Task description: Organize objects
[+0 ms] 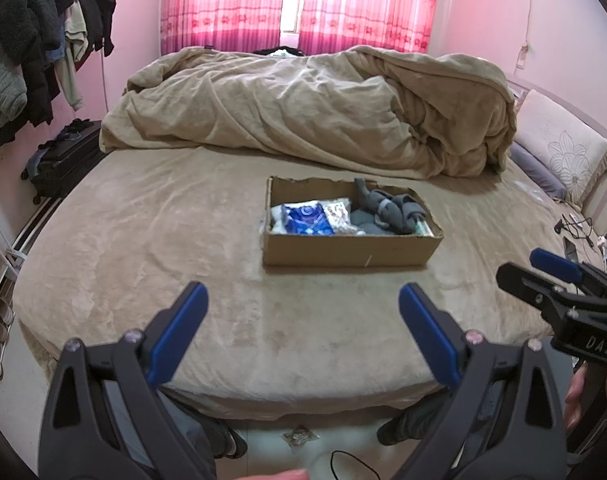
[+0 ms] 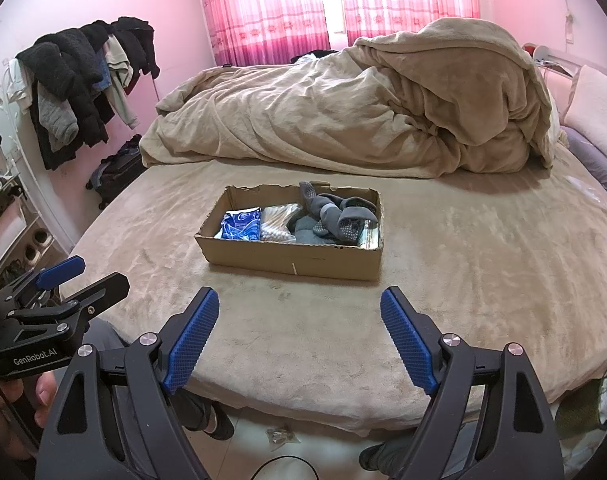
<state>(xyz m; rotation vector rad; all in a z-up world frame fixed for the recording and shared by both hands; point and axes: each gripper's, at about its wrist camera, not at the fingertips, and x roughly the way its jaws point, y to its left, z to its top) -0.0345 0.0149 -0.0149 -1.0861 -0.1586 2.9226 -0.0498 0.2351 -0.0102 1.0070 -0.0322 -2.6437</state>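
An open cardboard box [image 1: 349, 246] [image 2: 291, 258] stands in the middle of the bed. It holds a blue packet [image 1: 307, 220] [image 2: 241, 224], a clear bag of cotton swabs [image 2: 277, 224], and grey socks [image 1: 391, 208] [image 2: 339, 216]. My left gripper [image 1: 303, 308] is open and empty, held over the bed's near edge, short of the box. My right gripper [image 2: 299, 312] is open and empty, also short of the box. The right gripper shows at the right in the left wrist view [image 1: 543, 272], and the left gripper at the left in the right wrist view [image 2: 83, 276].
A rumpled beige duvet [image 1: 323, 108] [image 2: 363, 112] is piled at the back of the bed. A rack of clothes [image 1: 39, 60] and a dark suitcase [image 1: 63, 160] stand at the left wall. Cables [image 1: 579, 228] lie at the right. A small bag [image 2: 279, 436] lies on the floor.
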